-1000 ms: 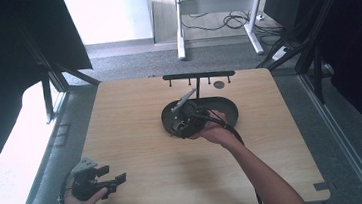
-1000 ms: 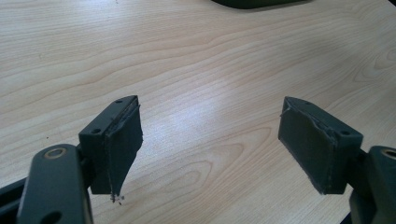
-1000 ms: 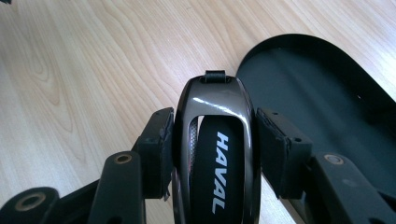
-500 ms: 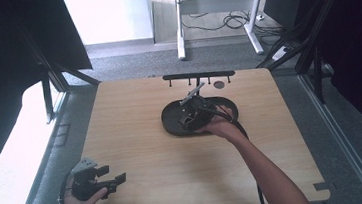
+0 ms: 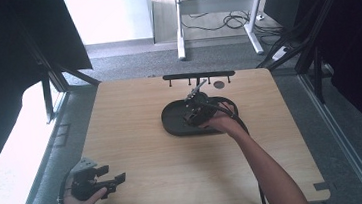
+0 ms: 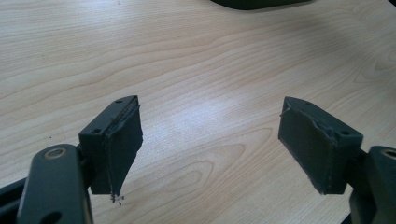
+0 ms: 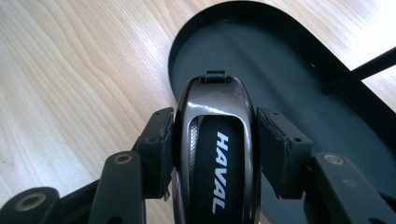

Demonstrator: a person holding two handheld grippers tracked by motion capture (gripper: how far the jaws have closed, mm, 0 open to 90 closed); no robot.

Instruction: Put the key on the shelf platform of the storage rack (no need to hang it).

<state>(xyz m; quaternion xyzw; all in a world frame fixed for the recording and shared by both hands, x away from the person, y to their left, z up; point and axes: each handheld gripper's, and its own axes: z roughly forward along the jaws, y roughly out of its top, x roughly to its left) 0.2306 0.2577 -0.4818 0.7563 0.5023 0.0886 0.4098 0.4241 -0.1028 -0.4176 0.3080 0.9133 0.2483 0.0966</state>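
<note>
A: High view first. The right gripper (image 5: 197, 111) sits over the black oval tray (image 5: 173, 125) mid-table, and the left gripper (image 5: 107, 179) hangs at the near left corner of the wooden table (image 5: 137, 136), well apart from it.

B: Left gripper view: jaws spread wide, just bare wood between them, and the tray's edge (image 6: 252, 3) up top.

A: Right gripper view: both jaws are clamped on the sides of a glossy dark key fob (image 7: 217, 140) marked HAVAL, held above the tray's (image 7: 280, 70) end.
</note>
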